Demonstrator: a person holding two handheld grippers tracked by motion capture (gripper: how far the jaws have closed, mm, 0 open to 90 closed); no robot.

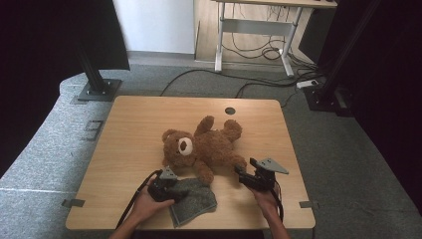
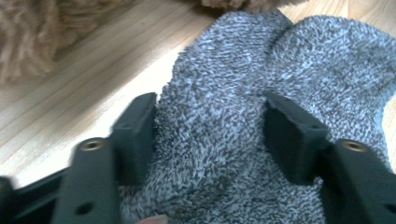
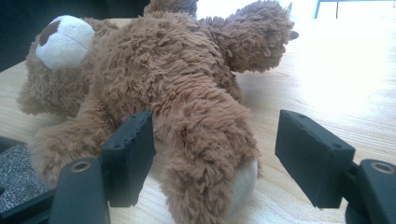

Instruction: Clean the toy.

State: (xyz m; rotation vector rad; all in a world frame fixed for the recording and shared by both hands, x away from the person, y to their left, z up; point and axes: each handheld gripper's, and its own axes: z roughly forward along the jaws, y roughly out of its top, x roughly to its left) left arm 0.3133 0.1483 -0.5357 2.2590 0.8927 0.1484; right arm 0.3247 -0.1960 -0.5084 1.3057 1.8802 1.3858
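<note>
A brown teddy bear point(image 1: 204, 147) lies on its back in the middle of the wooden table point(image 1: 134, 129), head to the left. A grey knitted cloth point(image 1: 196, 199) lies in front of it near the table's front edge. My left gripper point(image 1: 178, 192) is down on that cloth point(image 2: 233, 93). In the left gripper view its jaws point(image 2: 210, 107) straddle a hump of the fabric, one jaw at the cloth's edge and the other on top of it. My right gripper point(image 1: 240, 172) stands open around the bear's leg point(image 3: 205, 140), with a clear gap on the leg's right side.
The bear point(image 3: 177, 79) has a white muzzle point(image 3: 65, 39) turned up and left. A round cable hole point(image 1: 229, 110) sits near the table's far edge. Black stands and floor cables lie beyond the table, and a desk frame stands at the back.
</note>
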